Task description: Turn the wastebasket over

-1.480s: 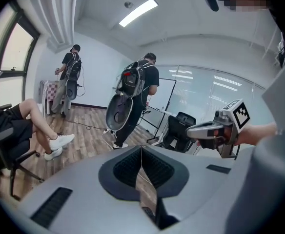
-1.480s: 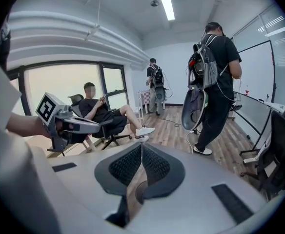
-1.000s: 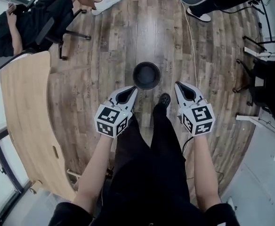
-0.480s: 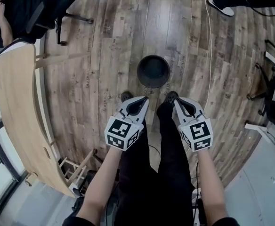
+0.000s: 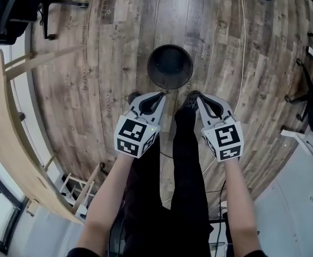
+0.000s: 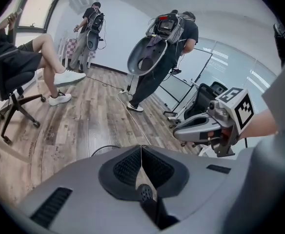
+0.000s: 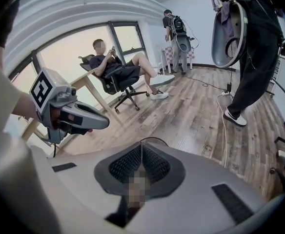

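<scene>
Black plastic, round: the wastebasket [image 5: 170, 67] stands on the plank floor [image 5: 108, 63], apparently mouth up, so the turning-over is not yet done. On its near side my left gripper [image 5: 159, 96] and right gripper [image 5: 195, 96] hang side by side, tips close to its rim; no contact shows. The jaws of each are pressed fully together with nothing between them.

Hazards, as I judge them: closed jaws cannot take the rim, so they must part before any grip. A push from shut tips would skid the light basket over the smooth planks or tip it into a roll. A pinch on one side alone may let it swing and slip.

My shoes [image 5: 132, 97] sit just beside the basket on the same near side and could catch it as it turns. A white cable [image 5: 243, 42] runs along the floor to the basket's right, where a rolling basket might snag.

Beyond and to the left of the basket the planks lie bare. The wooden table [image 5: 6, 143] and a chair base [image 5: 54, 4] are well apart.
</scene>
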`<state>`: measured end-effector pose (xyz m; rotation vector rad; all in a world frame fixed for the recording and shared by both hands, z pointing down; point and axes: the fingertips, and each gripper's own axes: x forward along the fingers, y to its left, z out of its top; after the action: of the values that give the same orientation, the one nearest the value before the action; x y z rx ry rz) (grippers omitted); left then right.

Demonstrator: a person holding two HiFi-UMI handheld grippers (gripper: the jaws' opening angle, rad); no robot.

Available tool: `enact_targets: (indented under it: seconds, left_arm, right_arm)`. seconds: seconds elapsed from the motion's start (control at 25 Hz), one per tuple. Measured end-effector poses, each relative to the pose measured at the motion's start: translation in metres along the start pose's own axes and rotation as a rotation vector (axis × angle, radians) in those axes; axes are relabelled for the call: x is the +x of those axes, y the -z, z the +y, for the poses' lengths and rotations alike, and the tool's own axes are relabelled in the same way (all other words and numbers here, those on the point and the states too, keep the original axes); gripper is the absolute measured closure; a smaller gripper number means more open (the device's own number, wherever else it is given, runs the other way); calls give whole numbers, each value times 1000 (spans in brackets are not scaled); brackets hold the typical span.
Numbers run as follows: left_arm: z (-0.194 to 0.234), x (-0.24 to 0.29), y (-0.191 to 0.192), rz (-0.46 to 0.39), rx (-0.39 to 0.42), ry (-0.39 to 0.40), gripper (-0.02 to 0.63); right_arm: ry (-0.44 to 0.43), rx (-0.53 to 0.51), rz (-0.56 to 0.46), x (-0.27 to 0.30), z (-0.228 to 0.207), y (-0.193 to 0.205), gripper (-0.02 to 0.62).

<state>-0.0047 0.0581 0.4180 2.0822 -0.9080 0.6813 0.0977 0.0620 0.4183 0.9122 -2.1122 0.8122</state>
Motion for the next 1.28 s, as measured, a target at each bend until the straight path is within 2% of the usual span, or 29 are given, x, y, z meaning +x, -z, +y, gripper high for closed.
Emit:
enact_targets:
  seconds: [0.24,0.56,0.8,1.08,1.12,1.16,1.2,1.28]
  left_arm:
    - [45,43,40,20,-38,4,588]
    - [103,81,69,73,42,-26,588]
    - [152,110,85,97,48,-53,587]
    - [183,149,105,145,41,-68,582]
    - [186,153,109,157,40,-71,550]
    - [188,157,113,173,34,-72,481]
    - [191,161,118,188,23,-72,454]
    - [197,167,123,199,-6,-79,454]
  right_arm:
    - [29,0,48,50,-14,27,561]
    - [70,-32,69,115,-44,64,561]
    - [32,-81,143,163,-56,79,560]
    - [32,-140,201,201,-81,90,560]
    - [39,-141,209,205,-85,92,560]
    - [48,-139,219,209,-89,96,558]
    - [57,-134,228,213,-94,99,558]
    - [69,-119,240,222,-101,104,554]
